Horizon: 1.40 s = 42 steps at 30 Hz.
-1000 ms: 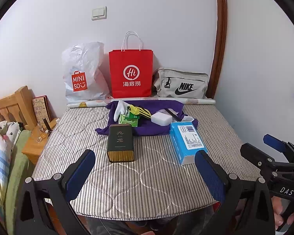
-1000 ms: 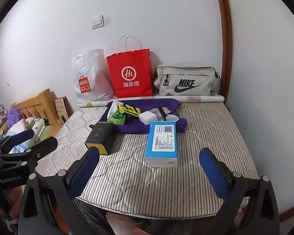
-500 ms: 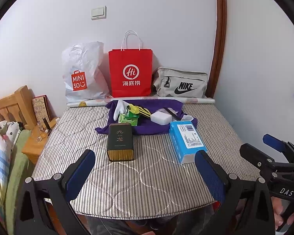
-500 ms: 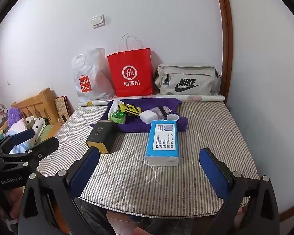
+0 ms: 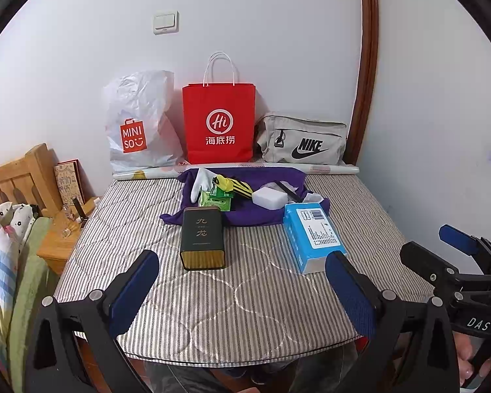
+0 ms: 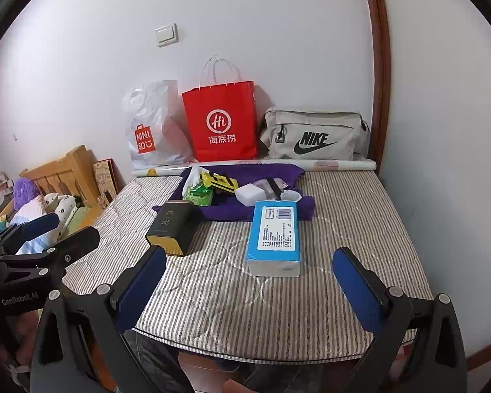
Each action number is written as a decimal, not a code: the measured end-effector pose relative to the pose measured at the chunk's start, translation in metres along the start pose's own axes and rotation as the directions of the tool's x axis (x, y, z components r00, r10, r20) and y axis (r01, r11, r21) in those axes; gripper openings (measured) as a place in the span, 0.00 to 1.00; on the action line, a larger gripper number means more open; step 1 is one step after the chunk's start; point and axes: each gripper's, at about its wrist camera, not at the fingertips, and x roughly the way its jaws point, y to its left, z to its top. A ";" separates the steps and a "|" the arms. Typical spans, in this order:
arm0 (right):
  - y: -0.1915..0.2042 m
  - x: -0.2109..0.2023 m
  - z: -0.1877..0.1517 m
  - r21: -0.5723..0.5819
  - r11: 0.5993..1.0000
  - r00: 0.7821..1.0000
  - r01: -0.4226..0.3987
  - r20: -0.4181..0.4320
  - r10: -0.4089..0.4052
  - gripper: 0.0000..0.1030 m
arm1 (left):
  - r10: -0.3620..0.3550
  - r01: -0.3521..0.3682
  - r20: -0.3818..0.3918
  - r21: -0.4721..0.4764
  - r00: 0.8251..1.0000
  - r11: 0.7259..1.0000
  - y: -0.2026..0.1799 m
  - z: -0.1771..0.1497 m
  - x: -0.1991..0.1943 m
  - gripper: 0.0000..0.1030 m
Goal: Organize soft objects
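Note:
A purple cloth [image 5: 265, 214] [image 6: 262, 211] lies on the striped mattress [image 5: 212, 301] with a white glove [image 5: 201, 180], a yellow-black glove [image 5: 234, 186], a green packet [image 5: 216, 200] and a white sponge [image 5: 269, 198] on it. A blue tissue pack [image 5: 312, 237] [image 6: 275, 237] and a dark tea tin [image 5: 202, 237] [image 6: 172, 227] lie in front. My left gripper [image 5: 242, 273] is open and empty above the mattress's near edge. My right gripper [image 6: 248, 270] is open and empty, just short of the tissue pack.
Against the back wall stand a white Miniso bag [image 5: 139, 131], a red paper bag [image 5: 219, 122] and a grey Nike bag [image 5: 302, 140], with a paper roll [image 5: 327, 169] before them. A wooden headboard [image 5: 19, 177] and bedding are at left. A wall is on the right.
Both views have shifted very slightly; the right gripper has edged a little toward the tissue pack. Nothing on the mattress has moved.

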 end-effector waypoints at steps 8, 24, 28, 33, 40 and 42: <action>0.002 -0.001 0.000 -0.003 1.000 1.000 -0.001 0.001 0.001 0.98 | -0.001 0.001 0.000 -0.002 1.000 1.000 0.000 0.001 0.000 1.00; 0.002 -0.003 0.000 -0.005 1.000 1.000 -0.002 0.003 0.002 0.98 | 0.003 -0.003 0.000 -0.001 1.000 1.000 0.000 0.000 -0.003 1.00; 0.003 -0.003 0.000 -0.005 1.000 1.000 -0.001 0.003 0.001 0.98 | 0.002 -0.002 0.000 0.000 1.000 1.000 0.000 0.001 -0.002 1.00; 0.003 -0.003 0.000 -0.009 1.000 1.000 -0.001 0.003 0.001 0.98 | 0.002 -0.002 -0.001 0.002 1.000 1.000 0.002 0.000 -0.005 1.00; 0.004 -0.006 -0.001 -0.016 1.000 1.000 -0.003 0.005 0.003 0.98 | 0.003 -0.003 0.000 0.002 1.000 1.000 0.002 0.001 -0.004 1.00; 0.003 -0.006 0.000 -0.016 1.000 1.000 -0.003 0.005 0.004 0.98 | 0.003 -0.003 0.000 0.002 1.000 1.000 0.004 0.001 -0.006 1.00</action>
